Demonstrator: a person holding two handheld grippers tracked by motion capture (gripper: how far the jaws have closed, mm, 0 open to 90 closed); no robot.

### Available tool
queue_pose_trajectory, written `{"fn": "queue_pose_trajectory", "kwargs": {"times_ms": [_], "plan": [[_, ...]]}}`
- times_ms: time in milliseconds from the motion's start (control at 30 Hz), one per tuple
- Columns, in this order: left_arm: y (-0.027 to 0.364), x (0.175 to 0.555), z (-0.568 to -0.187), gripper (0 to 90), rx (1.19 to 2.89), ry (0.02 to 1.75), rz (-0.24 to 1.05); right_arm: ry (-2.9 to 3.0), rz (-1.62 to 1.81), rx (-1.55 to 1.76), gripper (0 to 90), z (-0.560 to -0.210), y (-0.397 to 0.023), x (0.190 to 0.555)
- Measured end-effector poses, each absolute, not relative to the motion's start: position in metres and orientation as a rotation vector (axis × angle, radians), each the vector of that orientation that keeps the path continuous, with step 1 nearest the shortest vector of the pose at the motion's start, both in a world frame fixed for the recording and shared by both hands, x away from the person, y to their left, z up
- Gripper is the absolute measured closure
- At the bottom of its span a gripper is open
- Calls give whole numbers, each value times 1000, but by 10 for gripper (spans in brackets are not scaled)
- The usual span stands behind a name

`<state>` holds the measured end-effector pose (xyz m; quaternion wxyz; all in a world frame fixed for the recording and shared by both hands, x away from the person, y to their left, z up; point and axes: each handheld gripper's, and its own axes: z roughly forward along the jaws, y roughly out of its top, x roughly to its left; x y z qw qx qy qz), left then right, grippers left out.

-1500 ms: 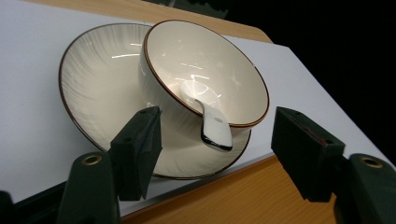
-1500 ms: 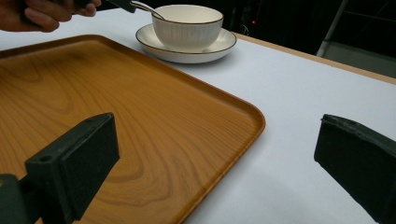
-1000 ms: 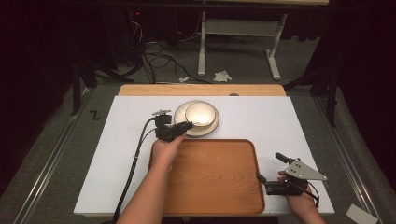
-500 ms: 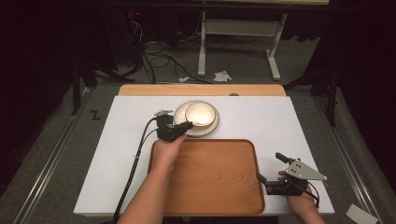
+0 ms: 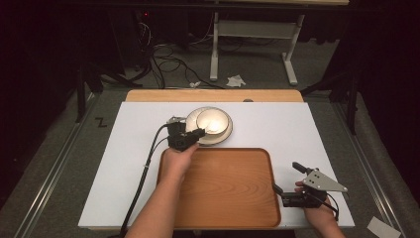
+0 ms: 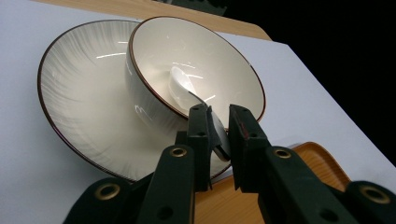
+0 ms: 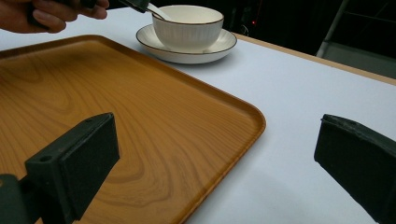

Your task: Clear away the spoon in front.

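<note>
White porcelain bowl sits on a plate near the table's far edge, spoon inside; the left gripper has just been closing onto its handle. Right gripper gapes beside the wooden tray.

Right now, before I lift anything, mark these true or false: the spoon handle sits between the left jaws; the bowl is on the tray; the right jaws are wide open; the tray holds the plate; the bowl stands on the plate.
1. The spoon handle sits between the jaws of the left gripper, which have just been closing. True.
2. The bowl is on the tray. False: it stands beyond the tray.
3. The right gripper is wide open. True.
4. The tray holds the plate. False: the plate rests on the white table.
5. The bowl stands on the plate. True.
</note>
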<state>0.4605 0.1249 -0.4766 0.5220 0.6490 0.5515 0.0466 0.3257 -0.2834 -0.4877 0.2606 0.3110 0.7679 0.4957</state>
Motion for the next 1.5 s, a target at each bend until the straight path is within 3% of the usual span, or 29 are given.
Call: {"fn": "queue_pose_trajectory", "kwargs": {"times_ms": [67,667,1500], "plan": [[124,460,-475,855,1563,1314,121,2080,1343,841,9,-488,-283,326],[118,459,-472,858,1590,1288,180,2072,1353,849,9,-487,-284,325],[126,426,-438,858,1671,1089,422,2071,1349,855,9,-488,-284,326]]}}
